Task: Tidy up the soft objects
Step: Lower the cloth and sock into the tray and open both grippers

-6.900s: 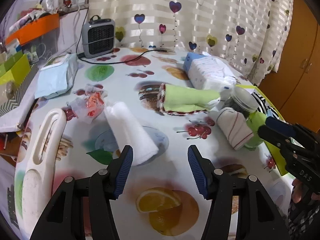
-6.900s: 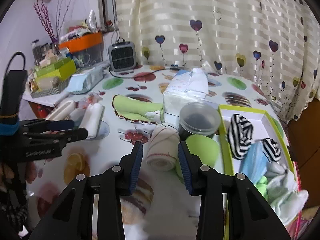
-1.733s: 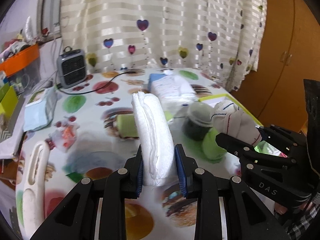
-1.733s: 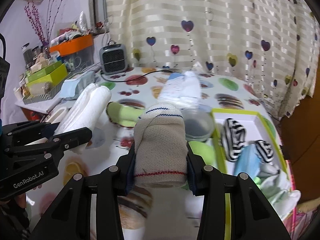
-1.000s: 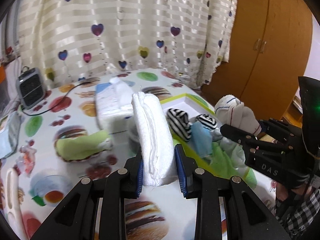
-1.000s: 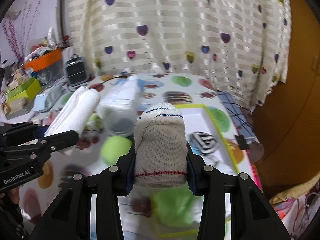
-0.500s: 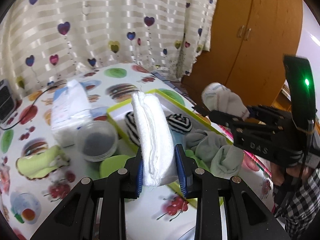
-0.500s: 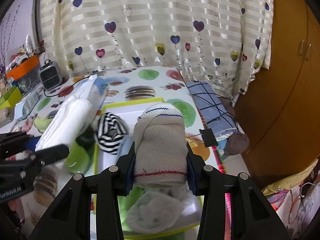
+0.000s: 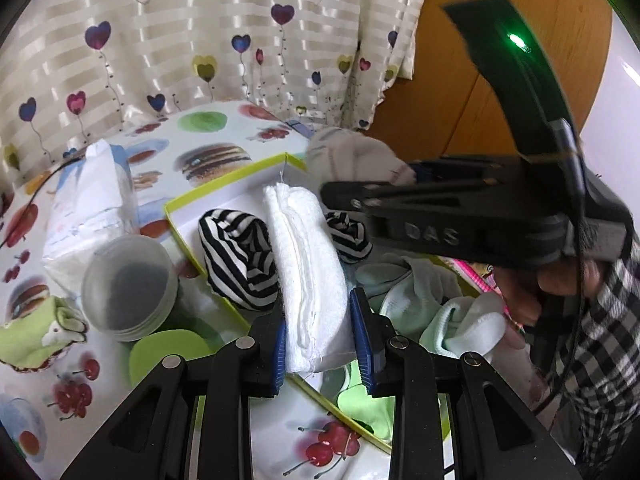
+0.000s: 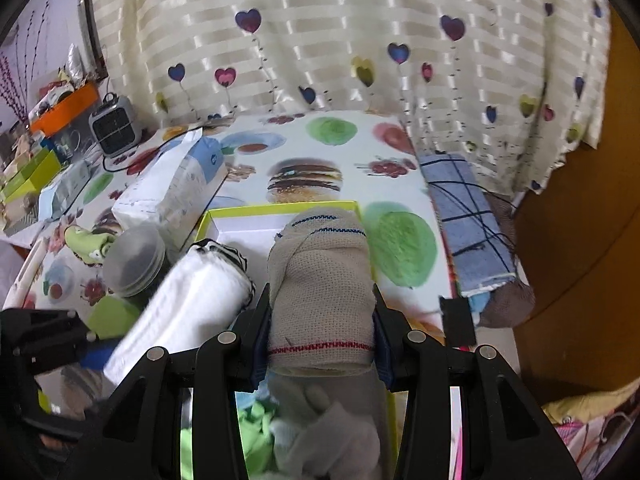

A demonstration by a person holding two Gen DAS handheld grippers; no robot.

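My left gripper (image 9: 322,344) is shut on a rolled white towel (image 9: 308,276), held upright over the yellow-rimmed white box (image 9: 224,200). My right gripper (image 10: 320,344) is shut on a rolled beige cloth (image 10: 320,280) with a red stitched line and blue stripes, also above that yellow-rimmed box (image 10: 280,210). In the box lie black-and-white striped socks (image 9: 240,264) and pale green and white socks (image 9: 436,312). In the left wrist view the right gripper (image 9: 460,216) crosses from the right with the beige cloth (image 9: 348,156) at its tip. The white towel (image 10: 180,316) shows beside the beige roll.
A lidded clear jar (image 9: 128,288) and a green lid (image 9: 168,356) stand left of the box. A white tissue pack (image 9: 88,208), a green cloth (image 9: 36,336), a small heater (image 10: 116,128) and a folded blue cloth (image 10: 468,220) lie on the fruit-print table (image 10: 332,136). A person's checked sleeve (image 9: 600,340) is at right.
Both grippers have carried their rolls from the table's middle to the right and a little down, over the box. Each grip has stayed the same.
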